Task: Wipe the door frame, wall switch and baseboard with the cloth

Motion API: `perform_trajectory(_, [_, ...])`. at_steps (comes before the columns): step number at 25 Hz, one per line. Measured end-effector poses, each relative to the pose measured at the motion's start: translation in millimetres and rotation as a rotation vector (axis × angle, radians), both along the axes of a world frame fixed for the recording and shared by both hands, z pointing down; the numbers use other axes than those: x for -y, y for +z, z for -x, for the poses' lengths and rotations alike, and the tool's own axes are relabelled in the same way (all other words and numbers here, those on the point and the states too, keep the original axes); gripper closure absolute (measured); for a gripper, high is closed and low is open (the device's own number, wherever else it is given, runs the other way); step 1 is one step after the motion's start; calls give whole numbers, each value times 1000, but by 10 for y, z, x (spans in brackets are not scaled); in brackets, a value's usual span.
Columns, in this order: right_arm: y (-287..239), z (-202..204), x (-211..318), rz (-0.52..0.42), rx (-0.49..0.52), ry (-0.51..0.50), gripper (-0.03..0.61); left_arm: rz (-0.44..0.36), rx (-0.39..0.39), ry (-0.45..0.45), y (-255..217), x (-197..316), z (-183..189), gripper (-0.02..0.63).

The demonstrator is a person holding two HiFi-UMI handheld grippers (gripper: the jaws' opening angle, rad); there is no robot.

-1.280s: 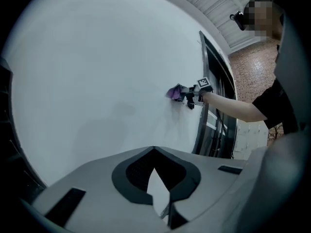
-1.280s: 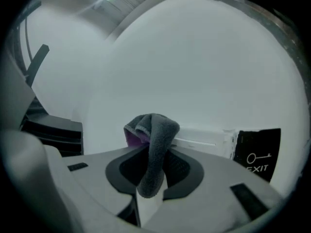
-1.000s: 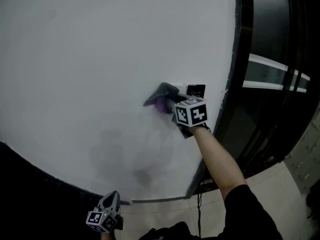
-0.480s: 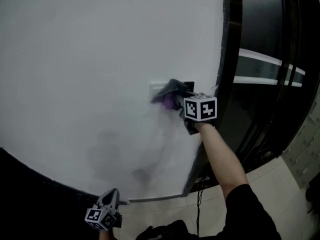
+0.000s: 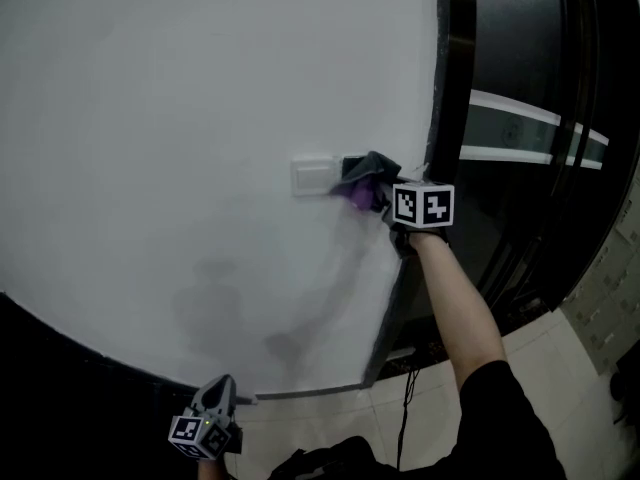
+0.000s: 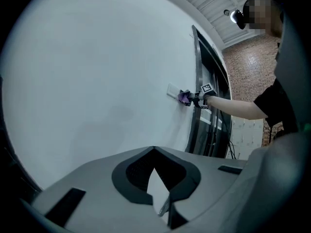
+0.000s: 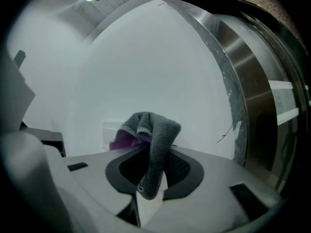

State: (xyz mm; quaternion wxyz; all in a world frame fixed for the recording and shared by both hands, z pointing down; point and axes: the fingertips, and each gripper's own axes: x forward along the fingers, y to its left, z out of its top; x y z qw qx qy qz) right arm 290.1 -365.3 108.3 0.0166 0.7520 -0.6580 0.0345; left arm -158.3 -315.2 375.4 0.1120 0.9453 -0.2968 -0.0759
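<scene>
Cloth (image 5: pixel 365 176), grey with a purple inner side, sits bunched against the white wall (image 5: pixel 200 118) at the centre right of the head view. It is clamped in the right tool (image 5: pixel 388 196). The right gripper view shows the jaws closed on a fold of it, with one grey end hanging down between them.

One second ago the cloth covered the white wall switch (image 5: pixel 315 175), and a dark plate (image 5: pixel 351 164) showed bare to its right. Half a second ago the left part of the switch had come clear. Now the whole switch is uncovered, just left of the cloth, and the cloth lies over most of the dark plate. Only the plate's left edge shows. The cloth has slid rightward along the wall and is now just beside the dark door frame (image 5: pixel 455 108), which runs down the right of the frame.

The right tool's marker cube (image 5: pixel 425 205) now overlaps the door frame rather than the wall, and the forearm (image 5: pixel 455 298) rises more steeply from the lower right.

The left tool (image 5: pixel 221 392) stays at the bottom left of the head view, well apart from the cloth, as in both earlier frames. Its own view shows the jaws brought together with nothing between them, pointing at the wall. The right arm and cloth are visible far off in that view's upper right.
</scene>
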Motion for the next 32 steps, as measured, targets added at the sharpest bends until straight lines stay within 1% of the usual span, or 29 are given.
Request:
perform_trajectory(3, [41, -96, -38, 10, 7, 15, 502, -2, 10, -9, 21, -34, 25, 621])
perform_trajectory(7, [73, -193, -82, 30, -27, 48, 502, -10, 24, -15, -10, -84, 51, 621])
perform_trajectory(11, [108, -262, -129, 40, -41, 89, 502, -8, 7, -25, -26, -120, 112, 621])
perform_trajectory(14, [124, -239, -183, 44, -88, 115, 503, -5, 1, -26, -9, -137, 152, 621])
perform_trajectory(18, [101, -95, -303, 21, -119, 97, 503, -11, -1, -26, -22, -148, 183, 621])
perform_trajectory(22, [174, 11, -549, -27, -131, 59, 503, -27, 22, -28, -51, -129, 164, 621])
perform_trajectory(27, [508, 124, -962, -38, -164, 16, 503, -50, 1, -14, -110, -85, 111, 621])
perform_trajectory(32, [1171, 347, -1437, -41, -119, -2, 503, -68, -18, -18, -224, -23, 25, 621])
